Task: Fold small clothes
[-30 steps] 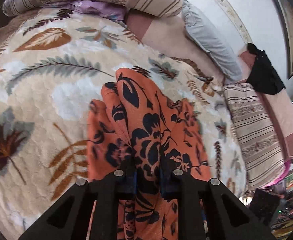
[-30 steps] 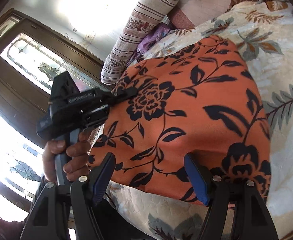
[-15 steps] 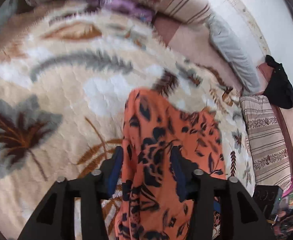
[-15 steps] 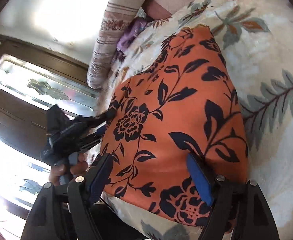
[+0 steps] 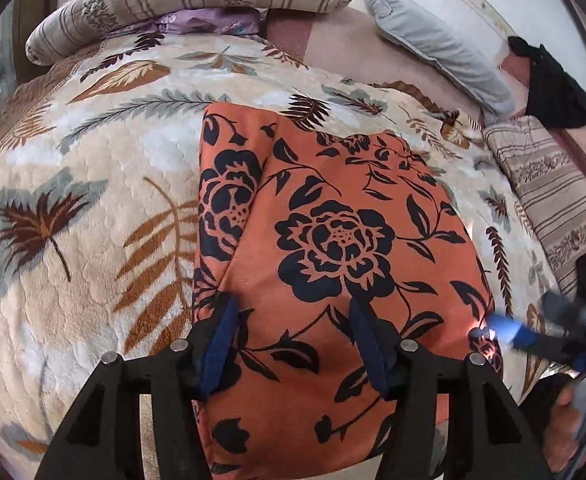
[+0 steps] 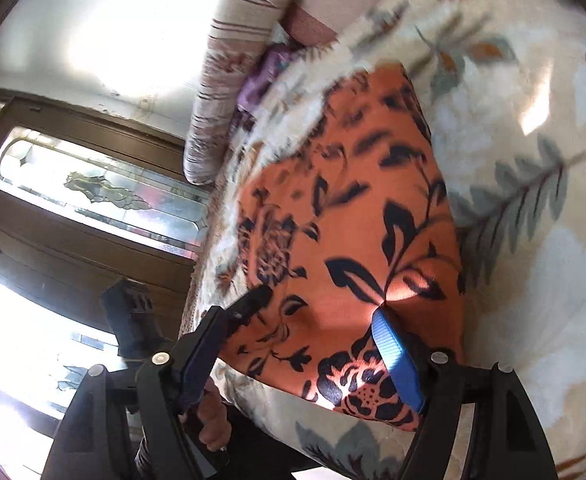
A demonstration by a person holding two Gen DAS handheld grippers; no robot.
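We are working on a bed covered by a cream leaf-print blanket (image 5: 93,208), and the orange floral garment (image 5: 333,232) lies flat on it near the closest edge, already doubled over with a lengthwise flap along its left side. Beyond it we see a striped bolster (image 5: 197,4) and a grey pillow (image 5: 433,48) against the wall, and a black cloth (image 5: 553,84) farther right. Our left gripper (image 5: 293,340) hovers over the garment's near end with its jaws spread and nothing between them; our right gripper (image 6: 293,348) is likewise spread wide, one blue pad (image 6: 397,360) touching the fabric where a small pucker radiates from it. That pad could drag the top layer and undo the fold if it slides, we judge, and a pinch might take only one layer. The left view gives us the whole folded outline and the flap's edge; the right view, blurred, hides these but shows the pucker, the glass-panelled door (image 6: 93,192) and the left hand (image 6: 213,420) on its handle.
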